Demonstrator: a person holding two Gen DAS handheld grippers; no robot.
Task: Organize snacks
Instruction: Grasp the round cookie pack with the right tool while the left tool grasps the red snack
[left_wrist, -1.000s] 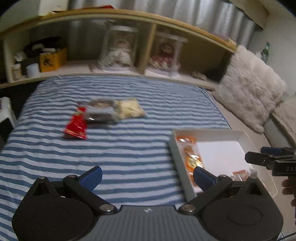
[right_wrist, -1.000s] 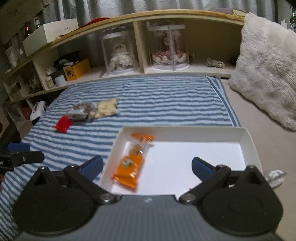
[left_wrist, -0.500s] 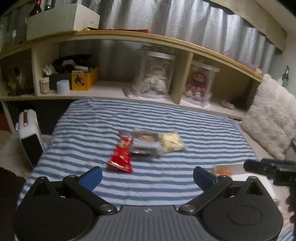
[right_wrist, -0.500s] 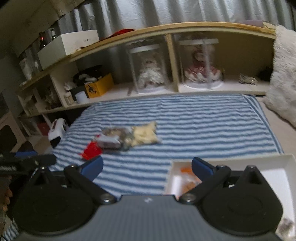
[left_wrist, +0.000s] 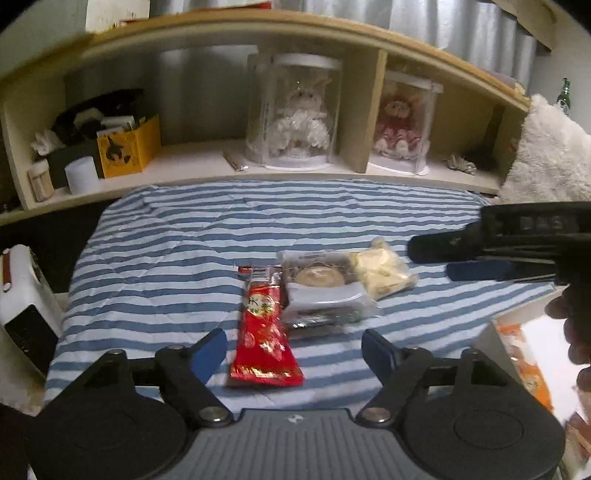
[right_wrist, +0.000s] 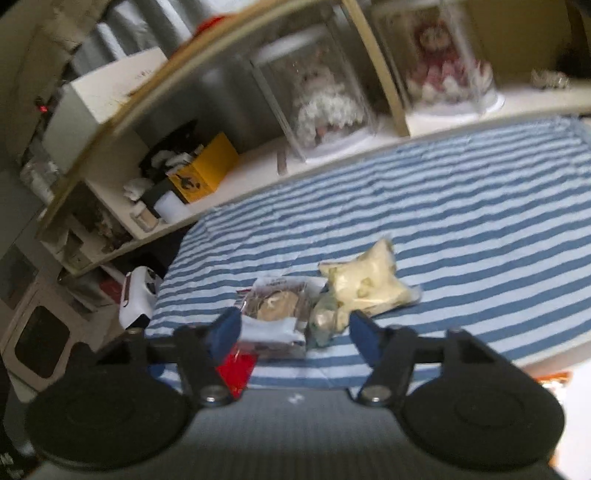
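Snacks lie in a short row on the blue-and-white striped bedcover (left_wrist: 177, 266), and both hand-held grippers point at them. The left gripper (left_wrist: 293, 350) has its jaws spread wide and holds nothing; its blue fingertips (left_wrist: 207, 352) stand either side of the near end of the red snack packet (left_wrist: 263, 332), which lies lengthwise towards the camera. The right gripper (right_wrist: 291, 334) is also wide open and empty, its fingertips framing the clear packet with a round brown pastry (right_wrist: 280, 314); the view is blurred. In the left wrist view the right gripper comes in from the right edge as a dark bar above the bedcover, near the pale yellow snack bag (left_wrist: 380, 275), with part of a hand (left_wrist: 576, 325) behind it.

The red packet touches the left side of the clear pastry packet, and the yellow bag lies against that packet's right side, so the three form one cluster. At the right edge of the left wrist view stands a white tray (left_wrist: 487, 334) with an orange snack packet (left_wrist: 524, 362) inside.

Beyond the bedcover runs a wooden shelf (left_wrist: 369, 110). It holds a doll in white in a clear case (left_wrist: 299, 114), a doll in red in a second case (left_wrist: 400, 122), and a yellow box (left_wrist: 127, 147). A fluffy white cushion (left_wrist: 550, 158) leans at the right.
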